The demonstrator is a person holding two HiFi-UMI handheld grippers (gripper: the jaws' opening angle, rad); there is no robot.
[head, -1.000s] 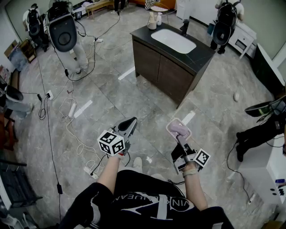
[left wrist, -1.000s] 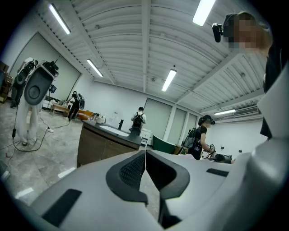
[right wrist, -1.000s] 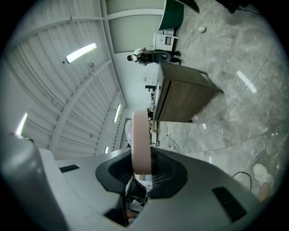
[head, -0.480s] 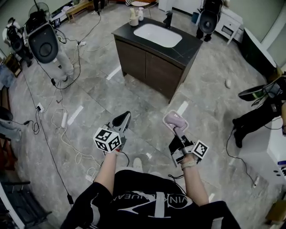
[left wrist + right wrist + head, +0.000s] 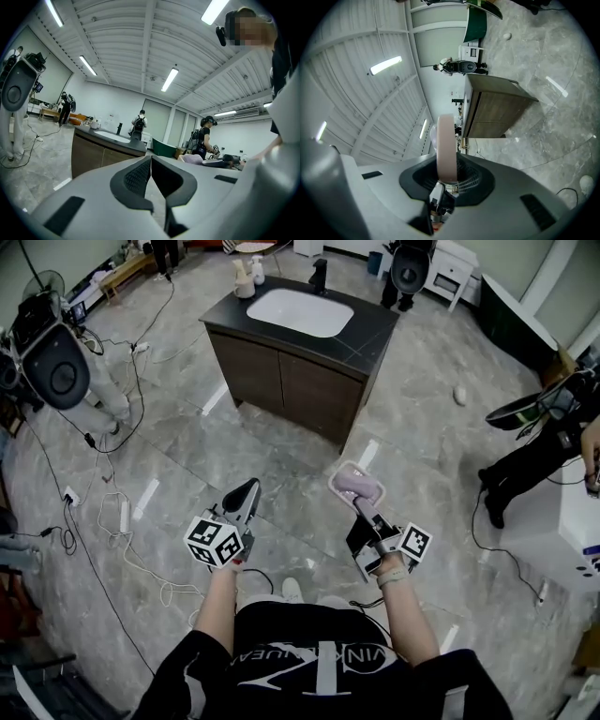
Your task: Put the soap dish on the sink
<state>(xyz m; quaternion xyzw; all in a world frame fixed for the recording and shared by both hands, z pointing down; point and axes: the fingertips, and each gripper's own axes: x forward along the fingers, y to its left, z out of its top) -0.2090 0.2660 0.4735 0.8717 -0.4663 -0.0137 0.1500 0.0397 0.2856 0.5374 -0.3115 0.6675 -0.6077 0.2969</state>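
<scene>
The pale pink soap dish [image 5: 356, 484] is carried in the air over the floor, and my right gripper [image 5: 361, 505] is shut on its near rim. In the right gripper view the soap dish [image 5: 446, 147] stands edge-on between the jaws. My left gripper [image 5: 246, 495] is held beside it to the left, shut with nothing in it; its jaw tips [image 5: 151, 161] meet in the left gripper view. The sink [image 5: 298, 311], a white basin in a black-topped wooden cabinet [image 5: 281, 379], stands ahead of both grippers, apart from them.
Bottles [image 5: 249, 276] and a black tap [image 5: 320, 276] stand at the counter's back edge. Cables [image 5: 112, 512] trail over the grey floor at left. A standing robot [image 5: 56, 371] is at far left, another [image 5: 410, 268] behind the sink. A person [image 5: 539, 442] is at right.
Both grippers have moved forward toward the sink cabinet, which now lies closer and more central in the head view. The soap dish stays gripped in the right gripper.
</scene>
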